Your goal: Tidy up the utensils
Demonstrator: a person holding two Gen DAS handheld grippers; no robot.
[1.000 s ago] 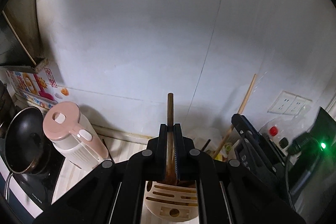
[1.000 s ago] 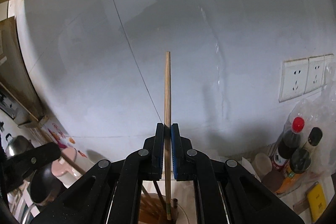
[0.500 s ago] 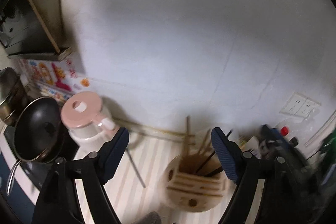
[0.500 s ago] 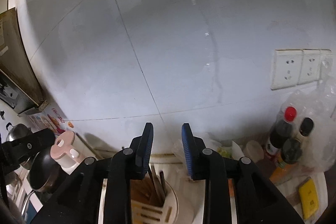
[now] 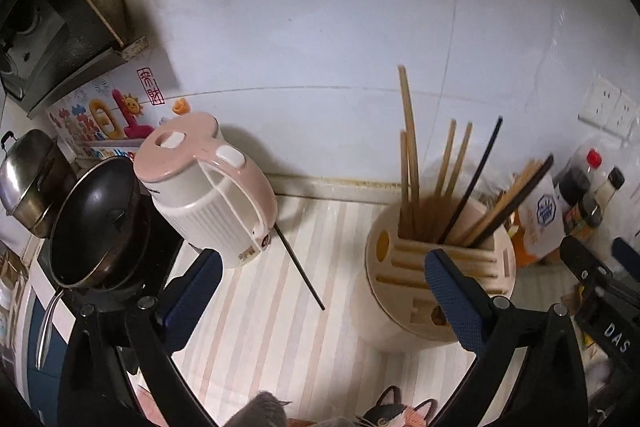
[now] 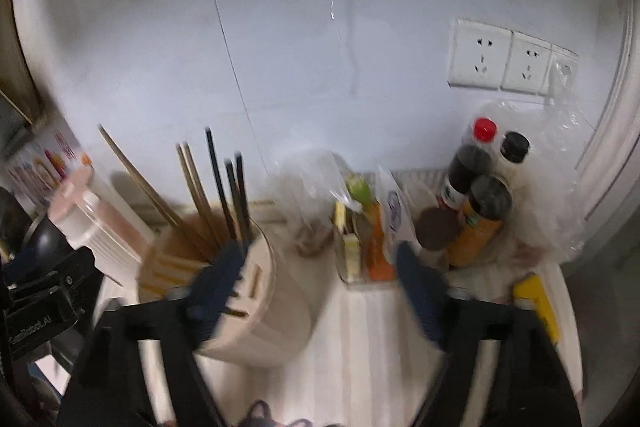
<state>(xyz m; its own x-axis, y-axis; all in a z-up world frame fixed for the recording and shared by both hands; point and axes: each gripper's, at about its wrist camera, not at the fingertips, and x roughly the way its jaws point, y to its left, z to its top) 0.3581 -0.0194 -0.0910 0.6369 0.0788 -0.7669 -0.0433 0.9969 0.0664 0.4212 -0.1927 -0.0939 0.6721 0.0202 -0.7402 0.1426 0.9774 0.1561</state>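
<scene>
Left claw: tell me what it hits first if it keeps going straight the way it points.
Probably the striped counter, close to the loose black chopstick lying there. The left claw is opening and empty; depth is hard to judge.

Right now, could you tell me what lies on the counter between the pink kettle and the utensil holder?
A single black chopstick lies loose on the striped counter between the pink kettle and the utensil holder, one end near the kettle's base. The left wrist view shows it.
</scene>
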